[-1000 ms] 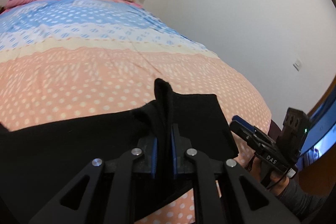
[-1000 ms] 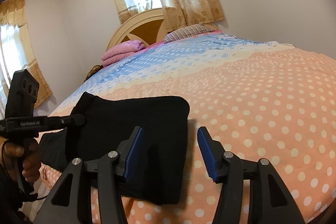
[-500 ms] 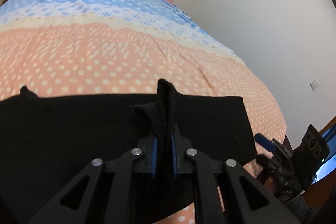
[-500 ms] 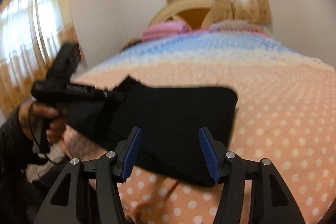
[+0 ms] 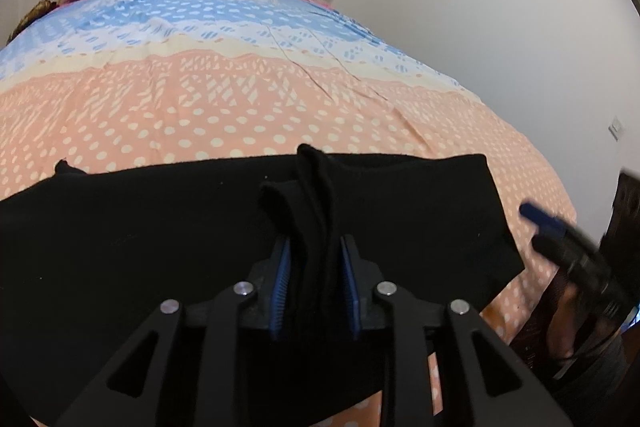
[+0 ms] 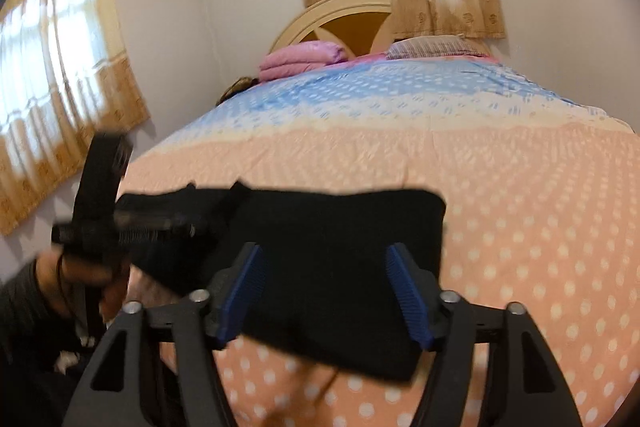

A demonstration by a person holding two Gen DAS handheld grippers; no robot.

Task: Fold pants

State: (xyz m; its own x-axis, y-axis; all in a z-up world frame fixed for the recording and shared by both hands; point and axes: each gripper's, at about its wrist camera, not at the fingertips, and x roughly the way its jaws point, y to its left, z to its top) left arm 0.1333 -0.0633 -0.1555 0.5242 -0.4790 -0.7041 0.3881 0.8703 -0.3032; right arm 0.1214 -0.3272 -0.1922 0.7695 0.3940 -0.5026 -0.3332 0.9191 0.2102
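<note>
The black pants (image 5: 160,227) lie folded across the near end of the bed. My left gripper (image 5: 316,267) is shut on a bunched fold of the pants that sticks up between its blue pads. In the right wrist view the pants (image 6: 340,239) lie under and ahead of my right gripper (image 6: 328,291), which is open and empty, its blue pads wide apart above the cloth. The left gripper (image 6: 160,223) shows there at the left, holding the pants' edge. The right gripper (image 5: 560,239) shows blurred at the right of the left wrist view.
The bed has a dotted pink, cream and blue cover (image 5: 240,99). A folded pink blanket (image 6: 300,59) and a striped pillow (image 6: 432,47) lie at the headboard. A white wall (image 5: 500,7) runs along the right side. Curtained windows (image 6: 60,87) are at the left.
My left gripper has moved left along the bed with the pants still held. My right gripper has swung over the pants' right end, still open.
</note>
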